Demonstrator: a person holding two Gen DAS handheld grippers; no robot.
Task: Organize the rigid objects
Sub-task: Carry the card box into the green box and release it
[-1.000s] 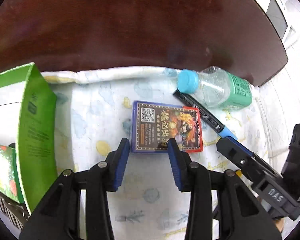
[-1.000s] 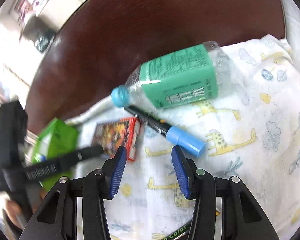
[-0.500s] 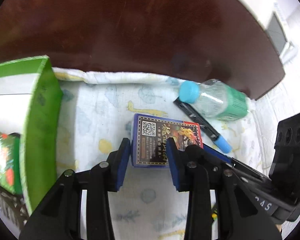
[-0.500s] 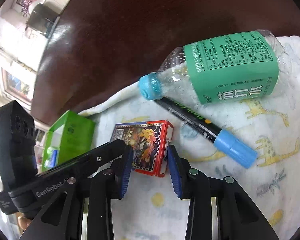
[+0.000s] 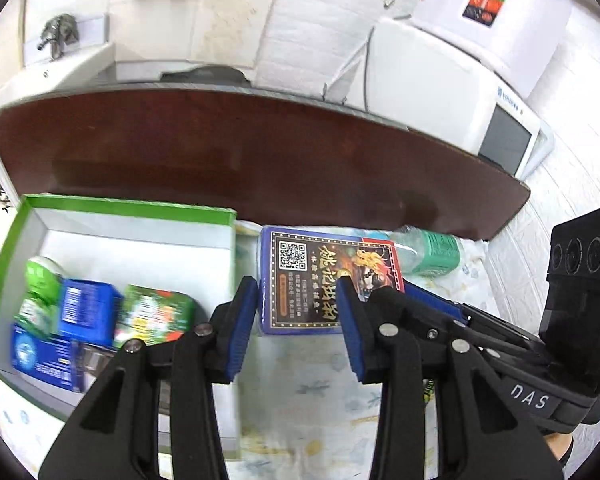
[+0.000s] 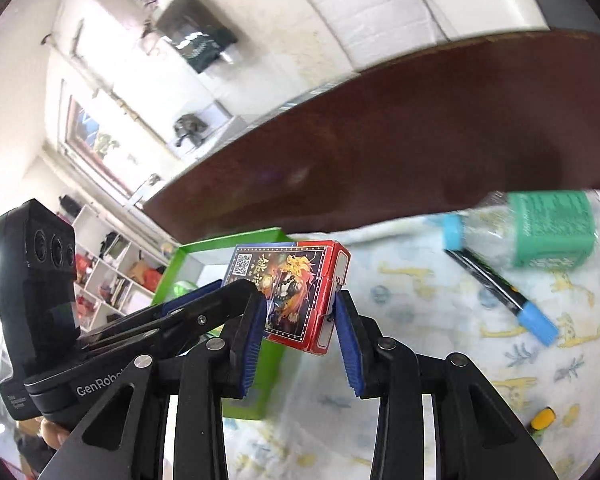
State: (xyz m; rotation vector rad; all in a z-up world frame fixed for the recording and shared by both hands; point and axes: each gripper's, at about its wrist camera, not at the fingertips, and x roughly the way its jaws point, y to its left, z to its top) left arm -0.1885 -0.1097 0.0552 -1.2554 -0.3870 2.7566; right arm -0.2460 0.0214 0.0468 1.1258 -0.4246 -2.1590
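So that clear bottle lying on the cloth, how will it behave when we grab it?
The bottle lies on its side, so a nudge will probably roll it. It looks empty and thin-walled, so likely light and may crumple under a hard squeeze. The marker beside its cap may shift with it.

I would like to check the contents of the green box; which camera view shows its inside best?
The left wrist view: it looks down into the open green box, showing its white floor and blurred green and blue packages. The right wrist view shows only part of its rim and outer wall, mostly hidden behind the left gripper and the card box.
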